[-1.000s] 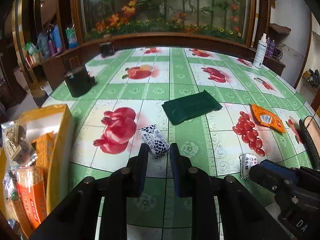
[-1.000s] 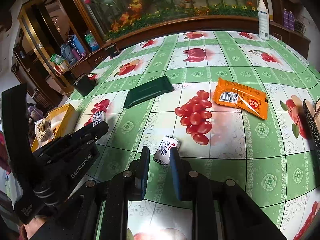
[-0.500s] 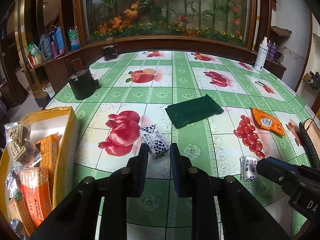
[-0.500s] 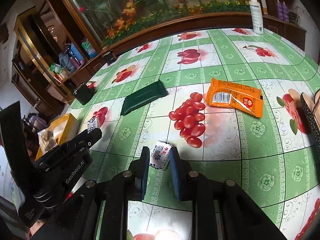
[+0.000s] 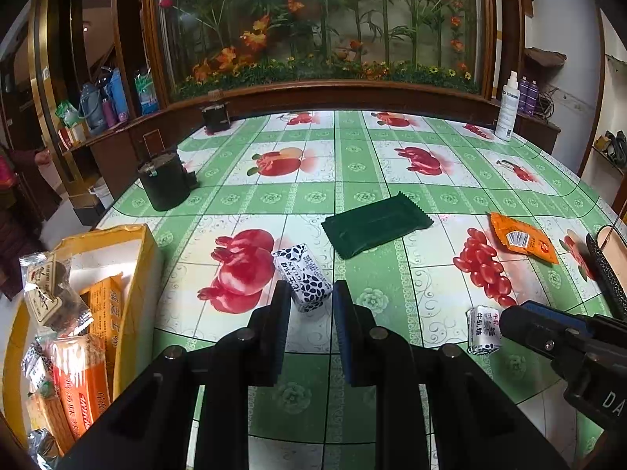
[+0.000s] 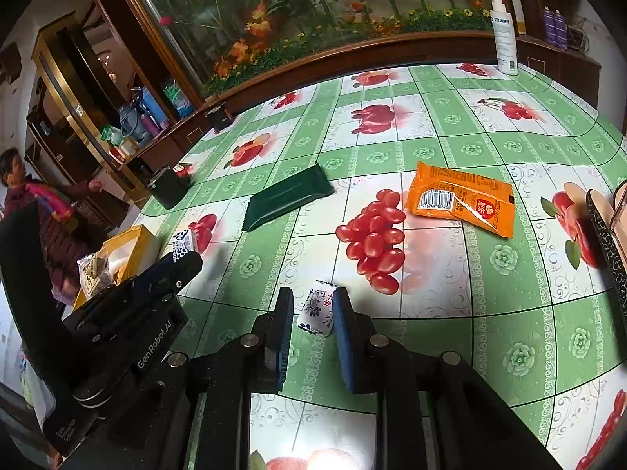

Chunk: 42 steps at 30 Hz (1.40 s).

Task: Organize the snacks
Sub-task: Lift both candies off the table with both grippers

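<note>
Yellow cardboard box point(image 5: 145, 274) of snacks sat at nine o'clock. The left gripper point(image 5: 309, 301) had crept closer, its narrow gap straddling the black-spotted candy point(image 5: 301, 276). At three o'clock the right gripper point(image 6: 311, 309) had closed in, narrowly bracketing the white candy point(image 6: 318, 307), grip unclear.

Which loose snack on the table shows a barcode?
The orange packet, right of the printed red grapes; the dark green packet and both white candies show none.
</note>
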Each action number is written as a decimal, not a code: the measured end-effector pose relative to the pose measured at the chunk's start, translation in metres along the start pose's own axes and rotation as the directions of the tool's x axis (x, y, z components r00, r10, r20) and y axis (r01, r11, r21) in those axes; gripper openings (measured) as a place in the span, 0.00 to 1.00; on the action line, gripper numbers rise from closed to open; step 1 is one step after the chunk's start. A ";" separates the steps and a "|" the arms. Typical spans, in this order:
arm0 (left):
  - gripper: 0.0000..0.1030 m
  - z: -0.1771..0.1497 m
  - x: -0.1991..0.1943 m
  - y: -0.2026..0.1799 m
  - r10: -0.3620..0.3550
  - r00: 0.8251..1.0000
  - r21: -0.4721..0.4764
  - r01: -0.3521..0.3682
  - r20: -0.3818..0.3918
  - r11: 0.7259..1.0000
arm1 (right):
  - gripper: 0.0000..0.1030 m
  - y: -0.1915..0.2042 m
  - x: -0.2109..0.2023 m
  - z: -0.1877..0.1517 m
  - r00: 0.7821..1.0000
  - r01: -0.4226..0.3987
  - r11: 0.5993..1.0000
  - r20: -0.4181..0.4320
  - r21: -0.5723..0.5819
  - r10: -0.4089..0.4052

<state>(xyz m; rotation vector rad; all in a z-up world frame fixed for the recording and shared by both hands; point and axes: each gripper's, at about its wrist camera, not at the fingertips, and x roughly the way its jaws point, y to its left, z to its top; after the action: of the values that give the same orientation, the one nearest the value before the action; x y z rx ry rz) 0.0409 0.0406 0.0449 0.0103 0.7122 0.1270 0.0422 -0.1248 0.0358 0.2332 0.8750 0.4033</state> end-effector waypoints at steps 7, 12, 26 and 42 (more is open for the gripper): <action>0.21 0.002 -0.009 -0.001 0.000 0.999 0.003 0.000 0.033 1.000 | 0.22 0.004 -0.005 0.001 1.000 -0.010 1.000 0.021 -0.011 0.011; 0.21 0.006 -0.013 0.007 -0.013 0.999 -0.030 0.014 0.043 0.999 | 0.22 0.006 -0.010 0.002 0.999 -0.025 1.000 0.045 -0.012 0.026; 0.21 0.004 -0.008 0.011 -0.026 1.000 -0.050 0.027 0.016 0.998 | 0.22 0.003 -0.002 0.001 1.000 -0.009 1.000 -0.003 0.000 0.009; 0.21 0.003 -0.007 0.007 -0.024 1.000 -0.038 0.024 0.012 0.999 | 0.24 0.018 0.027 -0.011 0.993 0.099 0.987 -0.051 -0.128 -0.106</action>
<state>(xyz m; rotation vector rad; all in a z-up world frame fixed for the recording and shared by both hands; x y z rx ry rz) 0.0371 0.0467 0.0517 -0.0336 0.6982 0.1173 0.0447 -0.0969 0.0171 0.0608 0.9113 0.3691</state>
